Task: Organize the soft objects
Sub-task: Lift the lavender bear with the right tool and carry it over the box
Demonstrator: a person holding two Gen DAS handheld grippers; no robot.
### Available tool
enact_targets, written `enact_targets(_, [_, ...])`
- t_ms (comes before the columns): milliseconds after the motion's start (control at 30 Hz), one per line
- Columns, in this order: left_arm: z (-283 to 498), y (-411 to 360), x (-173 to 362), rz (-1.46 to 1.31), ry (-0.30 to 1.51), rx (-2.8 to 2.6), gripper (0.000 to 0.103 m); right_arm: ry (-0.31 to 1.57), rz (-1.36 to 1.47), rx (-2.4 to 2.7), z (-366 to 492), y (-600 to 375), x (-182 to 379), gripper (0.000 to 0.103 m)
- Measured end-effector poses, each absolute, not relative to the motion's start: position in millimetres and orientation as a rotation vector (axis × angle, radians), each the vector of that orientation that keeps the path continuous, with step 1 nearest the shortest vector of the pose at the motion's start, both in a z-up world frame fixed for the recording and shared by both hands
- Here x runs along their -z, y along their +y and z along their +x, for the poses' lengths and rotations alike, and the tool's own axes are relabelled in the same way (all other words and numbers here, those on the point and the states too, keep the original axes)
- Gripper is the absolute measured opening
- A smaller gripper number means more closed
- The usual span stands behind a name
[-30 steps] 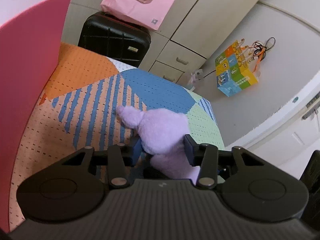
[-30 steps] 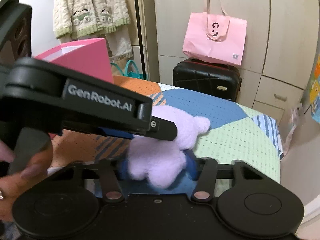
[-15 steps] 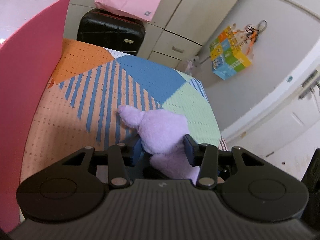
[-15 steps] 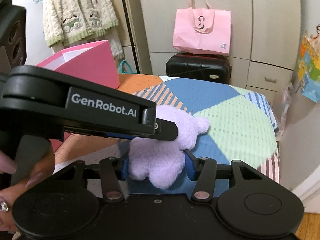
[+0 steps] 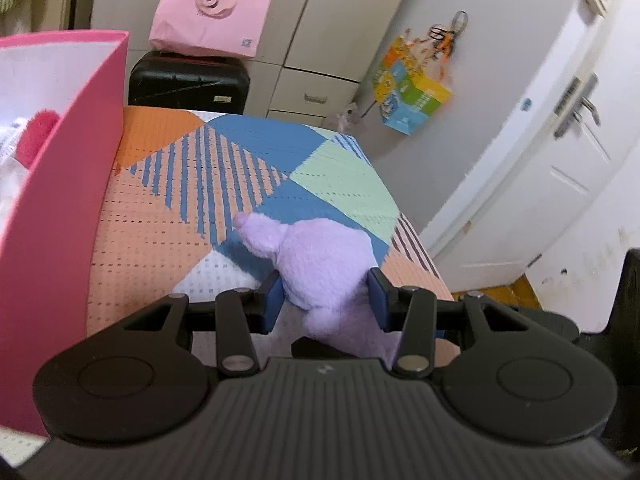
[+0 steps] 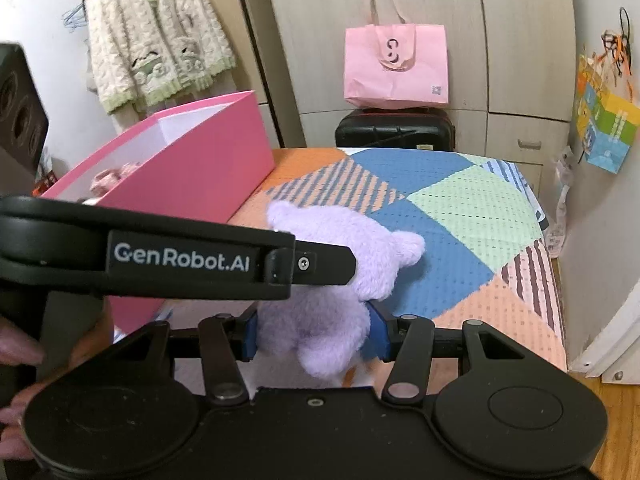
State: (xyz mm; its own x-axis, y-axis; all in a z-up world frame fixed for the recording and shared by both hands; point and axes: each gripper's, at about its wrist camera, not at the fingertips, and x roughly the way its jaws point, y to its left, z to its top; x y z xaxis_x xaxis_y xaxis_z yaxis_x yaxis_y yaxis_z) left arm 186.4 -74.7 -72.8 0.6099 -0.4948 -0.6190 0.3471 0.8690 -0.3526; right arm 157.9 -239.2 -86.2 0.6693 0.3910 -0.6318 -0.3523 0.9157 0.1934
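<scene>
A purple plush toy is held above the patchwork mat. My left gripper is shut on its upper part; one ear sticks out to the left. My right gripper is shut on the plush toy's lower body. The left gripper's arm crosses the right wrist view in front of the toy. A pink open box stands on the left of the mat and shows at the left edge of the left wrist view. It holds soft items, one red.
A black suitcase with a pink paper bag on top stands behind the mat. Cabinets and a colourful hanging bag are at the back right. A white door is on the right. A knitted cardigan hangs at the back left.
Both grippers, still shut on the plush toy, have risen and pulled back; more of the mat and the inside of the pink box now show.
</scene>
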Motion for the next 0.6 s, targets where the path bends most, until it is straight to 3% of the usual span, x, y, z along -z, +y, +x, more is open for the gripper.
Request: enact_targets(600, [106,-14,29,-0.146,0.754,0.612,0.043,0.724,-0.107,-0.579,89,-200,43,0.057])
